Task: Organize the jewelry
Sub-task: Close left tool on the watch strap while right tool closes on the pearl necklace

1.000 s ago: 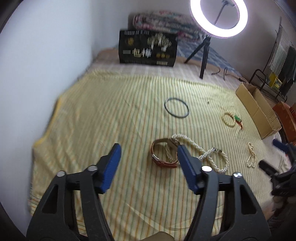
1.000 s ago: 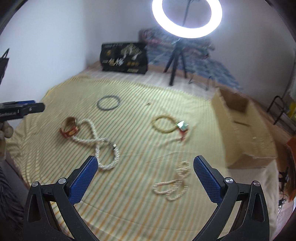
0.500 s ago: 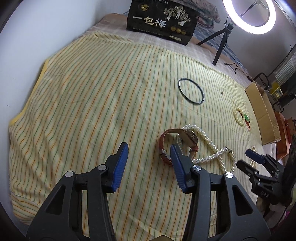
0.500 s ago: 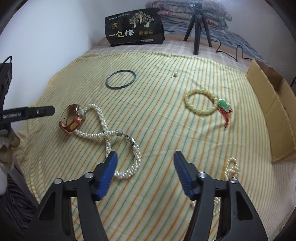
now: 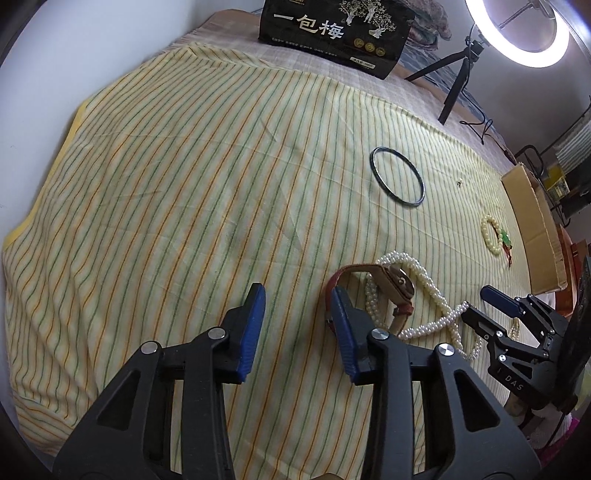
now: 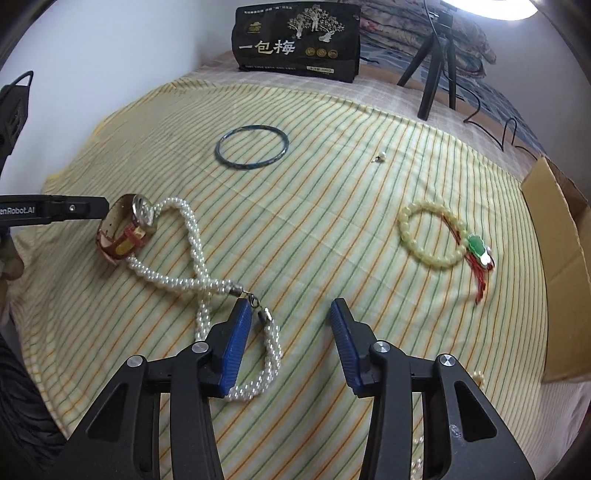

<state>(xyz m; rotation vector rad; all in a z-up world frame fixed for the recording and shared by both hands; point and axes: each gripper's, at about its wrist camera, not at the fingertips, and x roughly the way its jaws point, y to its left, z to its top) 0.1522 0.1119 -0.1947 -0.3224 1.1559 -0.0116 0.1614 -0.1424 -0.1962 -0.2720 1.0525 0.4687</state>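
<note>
Left tool (image 5: 297, 325): closing on nothing; red-strapped leather watch (image 5: 388, 291) touching its right pad, at 1 o'clock.
Right tool (image 6: 286, 339): closing, empty; white pearl rope necklace (image 6: 192, 254) under its left pad, stretching to 10 o'clock.

This was a bedroom in a home: a bed (image 5: 184, 184) with a striped yellow sheet stood against a white wall (image 6: 110, 55), folded quilts (image 6: 424, 33) lay at its far end, and a ring light (image 5: 517, 37) on a tripod and a cardboard box (image 6: 561, 258) were beside it
</note>
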